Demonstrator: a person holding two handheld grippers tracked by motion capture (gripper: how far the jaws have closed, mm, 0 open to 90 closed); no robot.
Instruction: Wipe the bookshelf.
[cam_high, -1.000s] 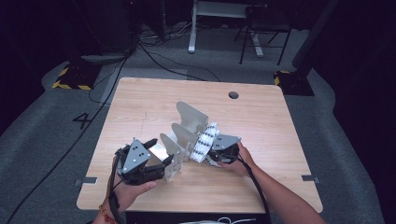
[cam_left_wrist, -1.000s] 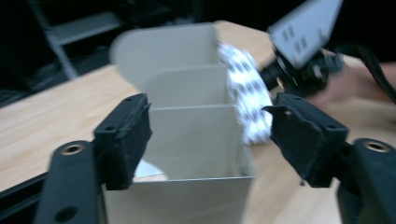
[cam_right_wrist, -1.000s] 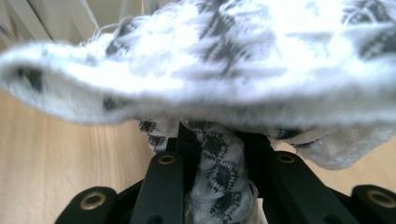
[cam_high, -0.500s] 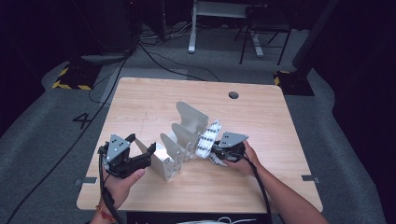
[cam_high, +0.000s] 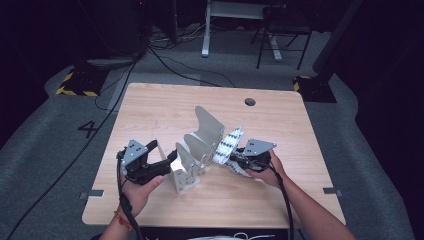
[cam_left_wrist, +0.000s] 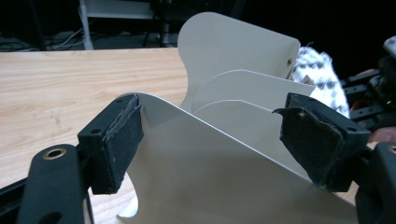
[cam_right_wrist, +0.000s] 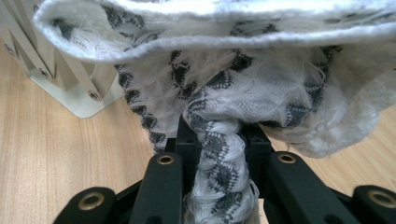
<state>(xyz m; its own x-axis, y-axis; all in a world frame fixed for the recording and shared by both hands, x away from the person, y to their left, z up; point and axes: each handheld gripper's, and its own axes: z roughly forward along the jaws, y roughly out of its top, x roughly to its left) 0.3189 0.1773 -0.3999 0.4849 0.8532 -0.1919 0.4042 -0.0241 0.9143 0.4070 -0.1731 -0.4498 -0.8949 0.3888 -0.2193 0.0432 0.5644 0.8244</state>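
The right gripper (cam_high: 239, 159) is clamped on a bunched fold of the cloth (cam_high: 227, 146). In the right gripper view the twisted fabric runs straight down between the two black jaws of that gripper (cam_right_wrist: 218, 149), squeezed narrow there, and fans out wide above and ahead of them. The cloth (cam_right_wrist: 243, 88) is soft and loosely woven, white with a dark grey diamond pattern, with frayed threads at its edges. Its far end leans against the rack just beyond the jaws.

The rack (cam_high: 197, 150) is a folding stand of thin, smooth, pale metal plates with rounded tops, riveted to a flat base (cam_right_wrist: 77, 100) that sits ahead and to the left of the right gripper's jaws.

The left gripper (cam_high: 165, 164) stands wide open. In the left gripper view its jaws sit on either side of the nearest plate (cam_left_wrist: 219, 177), whose curved top edge passes between the gripper's (cam_left_wrist: 212, 140) padded tips; the left pad (cam_left_wrist: 122, 140) is touching or just beside the plate's edge, and the right pad (cam_left_wrist: 313, 140) stands just beside it. The pads are rough black foam. The wooden table (cam_high: 165, 107) lies below both grippers, its grain light and matte.
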